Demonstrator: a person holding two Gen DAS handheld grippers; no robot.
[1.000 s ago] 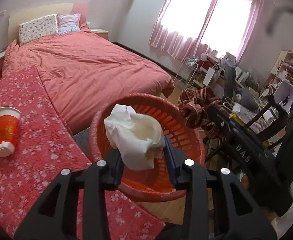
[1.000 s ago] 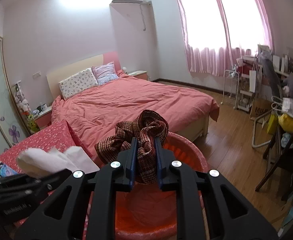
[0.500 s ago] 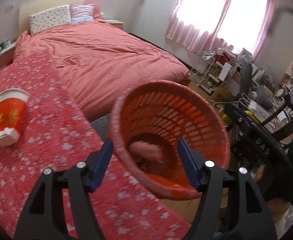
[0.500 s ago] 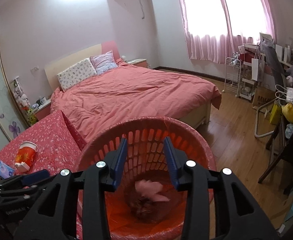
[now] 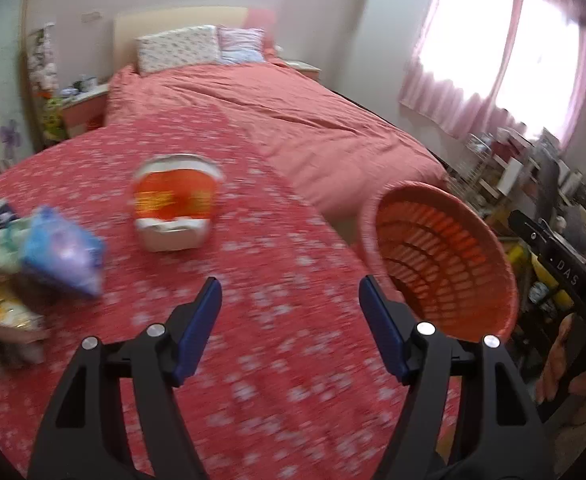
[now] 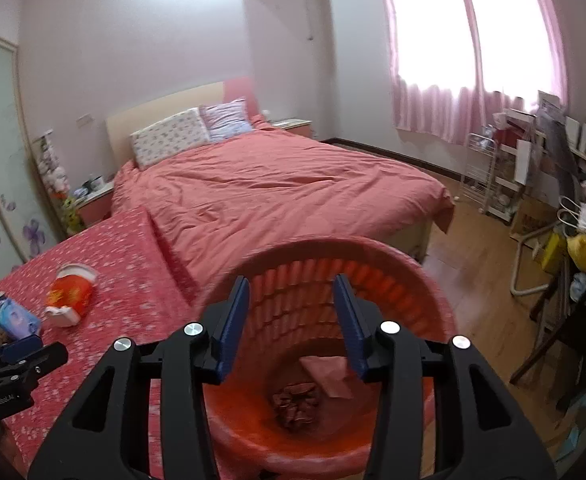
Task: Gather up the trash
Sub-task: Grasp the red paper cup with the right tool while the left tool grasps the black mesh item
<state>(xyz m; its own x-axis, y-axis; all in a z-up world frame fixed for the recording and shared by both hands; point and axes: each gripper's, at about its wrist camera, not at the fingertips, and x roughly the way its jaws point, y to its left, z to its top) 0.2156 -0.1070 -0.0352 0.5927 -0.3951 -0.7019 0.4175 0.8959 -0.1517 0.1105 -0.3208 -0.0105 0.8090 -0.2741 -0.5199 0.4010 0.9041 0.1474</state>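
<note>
An orange basket [image 6: 425,280] stands beside the red flowered table [image 5: 277,280]; it also shows in the left wrist view [image 5: 445,264]. Inside it lie a brown cloth [image 6: 297,398] and a crumpled tissue [image 6: 327,370]. My right gripper [image 6: 293,320] is open and empty above the basket's mouth. My left gripper [image 5: 289,324] is open and empty over the table. A red and white paper cup [image 5: 175,206] lies tipped on the table ahead of it, also seen in the right wrist view [image 6: 69,294]. A blue packet [image 5: 63,256] and other wrappers [image 5: 1,304] lie at the table's left.
A bed with a pink cover [image 6: 277,184] lies beyond the table. A cluttered desk, rack and chairs [image 6: 553,208] fill the right side over a wooden floor [image 6: 477,256]. The left wrist view is blurred by motion.
Both grippers opened and dropped the tissue and the brown cloth into the basket. My left gripper then swung left, over the table toward the cup.
</note>
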